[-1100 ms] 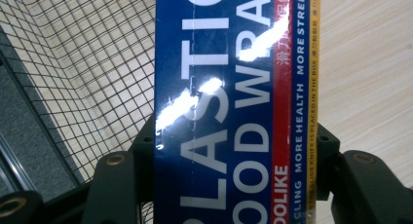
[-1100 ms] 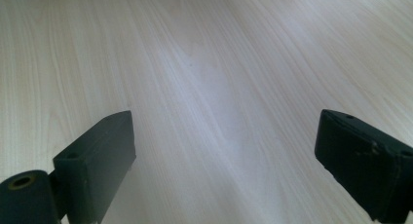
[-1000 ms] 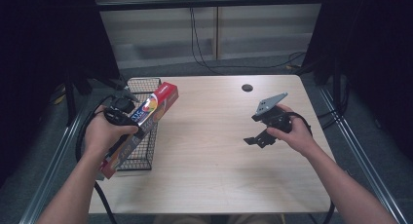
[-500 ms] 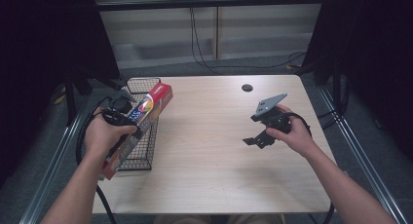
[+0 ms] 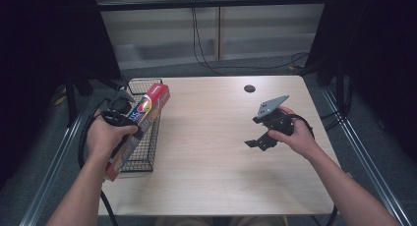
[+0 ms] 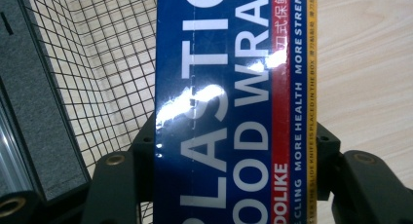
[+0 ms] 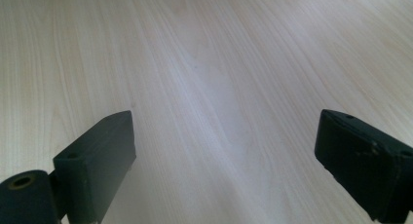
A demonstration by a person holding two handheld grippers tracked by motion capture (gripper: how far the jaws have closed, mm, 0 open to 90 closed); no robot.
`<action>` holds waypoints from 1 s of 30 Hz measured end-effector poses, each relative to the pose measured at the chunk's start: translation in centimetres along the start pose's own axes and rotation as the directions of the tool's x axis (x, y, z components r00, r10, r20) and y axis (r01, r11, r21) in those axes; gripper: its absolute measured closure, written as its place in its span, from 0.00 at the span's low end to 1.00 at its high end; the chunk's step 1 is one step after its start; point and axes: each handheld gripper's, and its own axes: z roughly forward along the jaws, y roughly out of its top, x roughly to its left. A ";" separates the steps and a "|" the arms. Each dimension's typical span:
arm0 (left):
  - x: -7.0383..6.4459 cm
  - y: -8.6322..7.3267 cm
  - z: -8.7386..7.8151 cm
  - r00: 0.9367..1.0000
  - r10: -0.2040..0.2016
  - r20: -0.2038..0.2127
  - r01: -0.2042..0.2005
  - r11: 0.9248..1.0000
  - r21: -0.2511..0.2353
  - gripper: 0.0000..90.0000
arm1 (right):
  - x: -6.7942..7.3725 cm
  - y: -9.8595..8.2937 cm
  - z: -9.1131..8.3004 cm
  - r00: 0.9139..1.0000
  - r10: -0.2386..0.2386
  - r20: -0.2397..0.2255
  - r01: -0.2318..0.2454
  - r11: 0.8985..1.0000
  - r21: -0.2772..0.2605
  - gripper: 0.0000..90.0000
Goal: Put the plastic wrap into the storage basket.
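A long plastic food wrap box (image 5: 147,108), blue and red with white lettering, lies slanted over a black wire basket (image 5: 143,159) at the table's left edge. My left gripper (image 5: 132,124) is shut on the box near its middle. In the left gripper view the box (image 6: 229,87) stands between the two black jaws of the left gripper (image 6: 234,153), with the basket's mesh (image 6: 112,73) behind it. My right gripper (image 5: 258,142) hovers open over the right half of the wooden table (image 5: 211,137). The right gripper (image 7: 226,156) has nothing but bare table (image 7: 219,63) between its jaws.
A small black round hole (image 5: 249,88) sits near the table's far edge. Metal rails (image 5: 361,137) run along both sides of the table. Cables (image 5: 201,44) lie on the grey floor beyond the far edge.
The box's far end has shifted slightly left over the basket. The right gripper has stayed where it was.
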 end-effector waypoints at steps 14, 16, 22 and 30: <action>1.1 -0.4 0.3 0.999 -0.052 -0.010 0.052 0.999 0.009 0.47 | 0.0 -0.3 -0.5 1.000 0.002 0.004 -0.002 1.000 0.006 0.08; 1.2 -0.4 0.1 0.997 -0.069 -0.016 0.069 0.998 0.005 0.47 | 0.0 -0.2 -0.5 1.000 -0.001 0.007 0.001 1.000 0.004 0.08; 1.2 -0.4 0.1 0.995 -0.098 -0.008 0.098 0.995 0.003 0.47 | 0.0 -0.2 -0.5 1.000 0.001 0.005 -0.001 1.000 -0.001 0.08; 1.3 -0.1 0.6 0.987 -0.158 -0.004 0.158 0.987 0.006 0.47 | 0.0 -0.2 -0.6 1.000 -0.002 0.007 0.002 1.000 0.001 0.08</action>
